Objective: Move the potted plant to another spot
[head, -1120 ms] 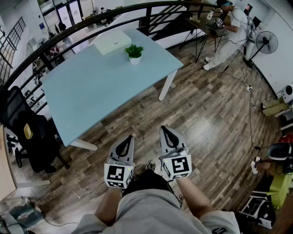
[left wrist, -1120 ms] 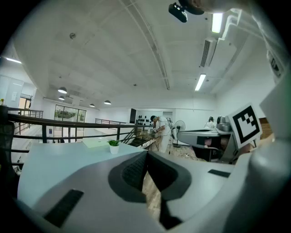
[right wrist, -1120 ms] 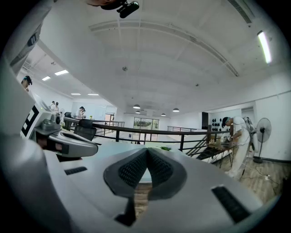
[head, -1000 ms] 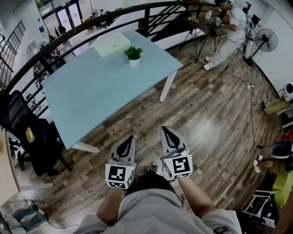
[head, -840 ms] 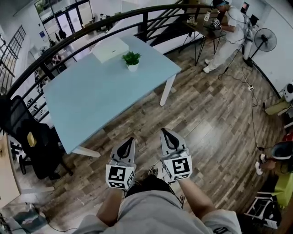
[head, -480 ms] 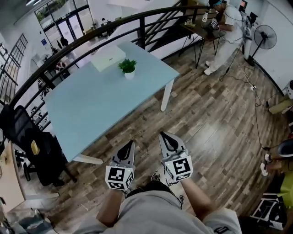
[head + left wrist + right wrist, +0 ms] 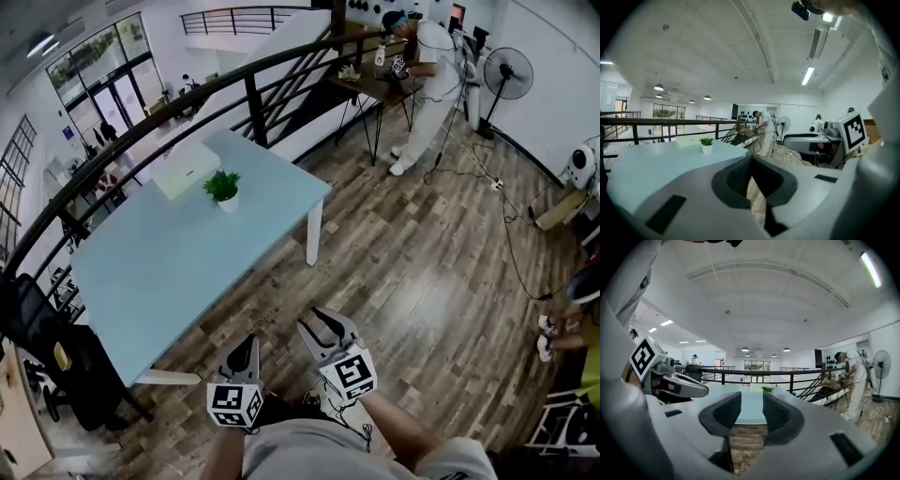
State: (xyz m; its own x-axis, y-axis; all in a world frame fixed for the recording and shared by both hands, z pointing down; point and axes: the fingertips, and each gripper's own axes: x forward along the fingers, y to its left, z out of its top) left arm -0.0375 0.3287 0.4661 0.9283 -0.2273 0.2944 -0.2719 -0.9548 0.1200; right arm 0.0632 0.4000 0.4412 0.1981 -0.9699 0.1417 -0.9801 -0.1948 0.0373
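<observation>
**Plant waits across the table, both grippers short of it**

A small green-leaved plant in a round white pot (image 7: 224, 190) stands upright near the far end of a pale blue rectangular table (image 7: 159, 272), just in front of a flat white box (image 7: 186, 169). The person holds two grey hand-held grippers low over the wood-plank floor (image 7: 412, 272), near the table's near corner and well apart from the pot.

From the grippers, the plant lies ahead and off to the left, with most of the tabletop between.

The left gripper (image 7: 247, 340) has its jaws together at the tips and nothing in them. In its own view the plant (image 7: 707, 145) sits left of the line that its jaws (image 7: 750, 161) point along.

The jaws of the right gripper (image 7: 317, 322) have just been opening. They stand apart with only table and floor showing in the gap. In its view the plant (image 7: 767, 389) appears almost dead ahead, just above the right-hand pad of the gripper (image 7: 752, 411).

The left gripper looks slightly the nearer, being on the table's side, but the right is the one opened and aimed. The pot is round and upright, so a level approach from this side, with the jaws closing across its wall, looks workable once the gap is closed.
</observation>
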